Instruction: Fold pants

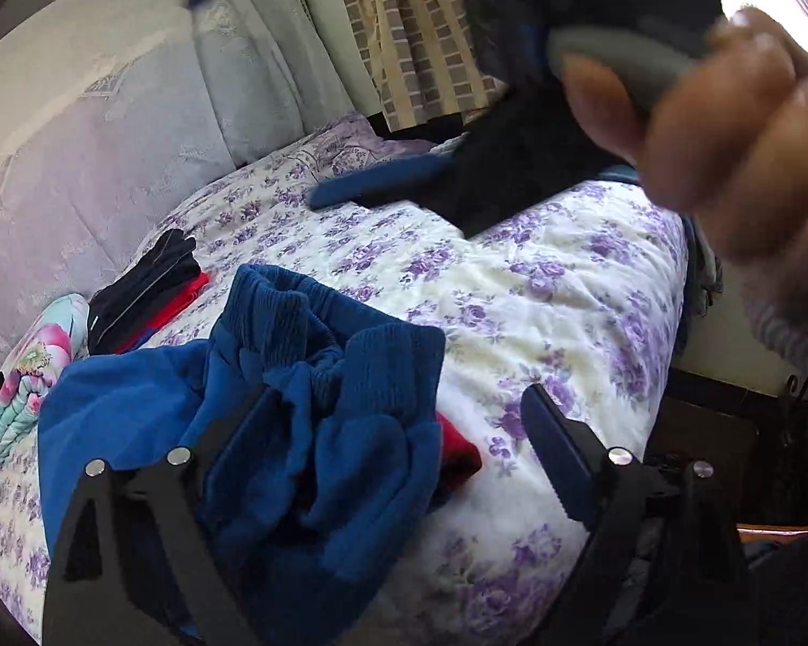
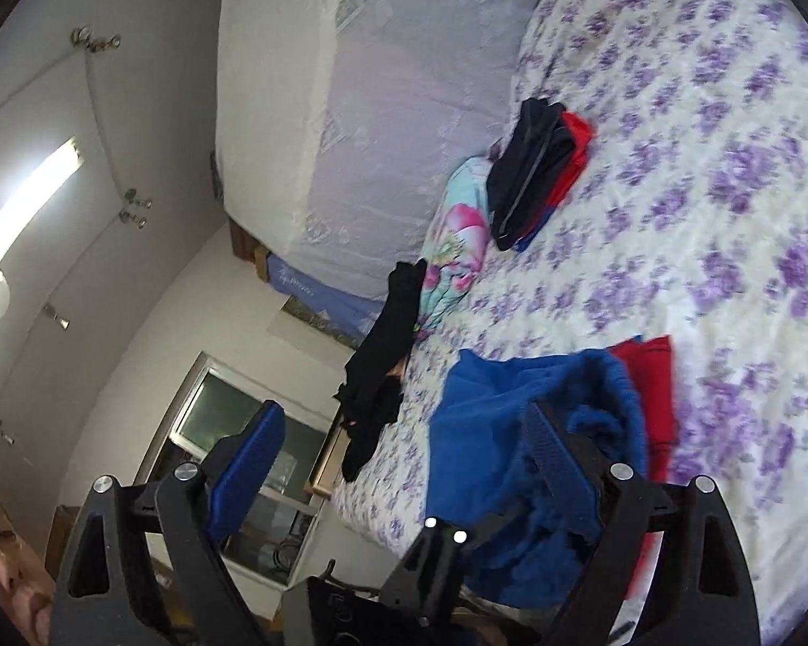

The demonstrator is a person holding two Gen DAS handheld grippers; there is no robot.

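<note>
Blue fleece pants [image 1: 307,398] lie crumpled on the floral bedspread [image 1: 538,312], ribbed cuffs up, over a red garment [image 1: 458,457]. My left gripper [image 1: 404,447] is open just above the pants, its left finger against the cloth, its right finger over bare bedspread. In the right wrist view the blue pants [image 2: 517,430] lie at the bed's near edge beside the red garment [image 2: 652,387]. My right gripper [image 2: 398,457] is open, its right finger over the pants, its left finger off the bed. The right gripper also shows, blurred, in the left wrist view [image 1: 404,177], raised above the bed.
A folded stack of dark and red clothes [image 1: 145,290] sits near the wall, also in the right wrist view [image 2: 538,172]. A flowered pillow [image 2: 458,231] and a black garment [image 2: 382,366] lie at the bed's edge. A blurred hand [image 1: 727,124] fills the upper right.
</note>
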